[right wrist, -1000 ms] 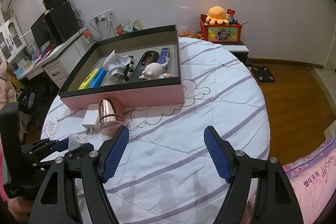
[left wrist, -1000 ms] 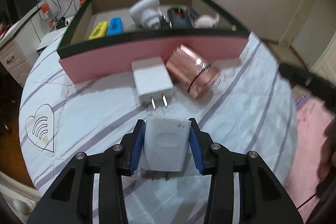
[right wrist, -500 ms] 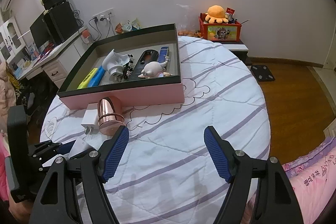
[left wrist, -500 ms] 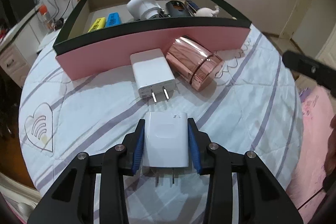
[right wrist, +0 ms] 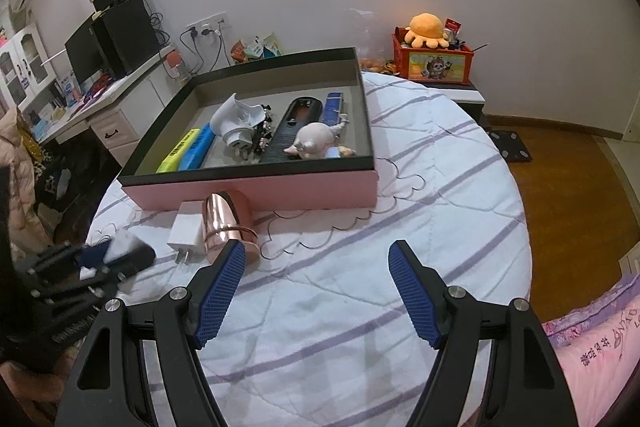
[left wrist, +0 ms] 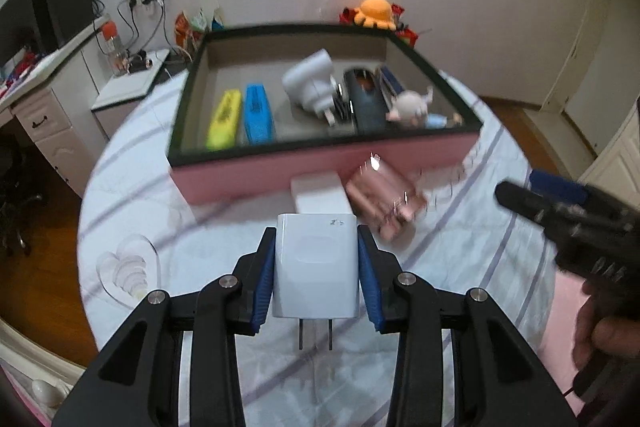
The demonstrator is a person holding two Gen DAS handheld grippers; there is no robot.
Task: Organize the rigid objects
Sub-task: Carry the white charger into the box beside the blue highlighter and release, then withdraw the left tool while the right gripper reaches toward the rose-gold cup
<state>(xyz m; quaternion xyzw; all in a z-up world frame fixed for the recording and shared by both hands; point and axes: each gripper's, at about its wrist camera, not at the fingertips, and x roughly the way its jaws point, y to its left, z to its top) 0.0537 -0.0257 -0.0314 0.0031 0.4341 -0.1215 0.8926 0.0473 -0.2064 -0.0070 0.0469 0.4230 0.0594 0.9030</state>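
My left gripper [left wrist: 316,239] is shut on a white charger [left wrist: 315,269], held above the striped cover with its prongs pointing back at the camera. In the right wrist view the left gripper [right wrist: 110,259] shows blurred at the left edge. A second white charger [left wrist: 319,193] [right wrist: 186,229] and a rose-gold cylinder [left wrist: 385,201] [right wrist: 225,223] lie side by side against the pink box [left wrist: 280,173] [right wrist: 280,189]. Open and empty, my right gripper [right wrist: 316,261] hovers over the cover; it also shows at the right [left wrist: 560,205].
Inside the box lie a yellow bar [left wrist: 224,121], a blue bar [left wrist: 258,115], a white adapter [left wrist: 310,87], a black case [left wrist: 364,99] and a small figurine [left wrist: 410,107]. A desk [right wrist: 116,111] stands left, a red crate [right wrist: 434,63] behind, a pink quilt [right wrist: 600,339] lower right.
My left gripper has risen with the white charger, lifting it off the cover toward the box. The right gripper has stayed where it was, still open.
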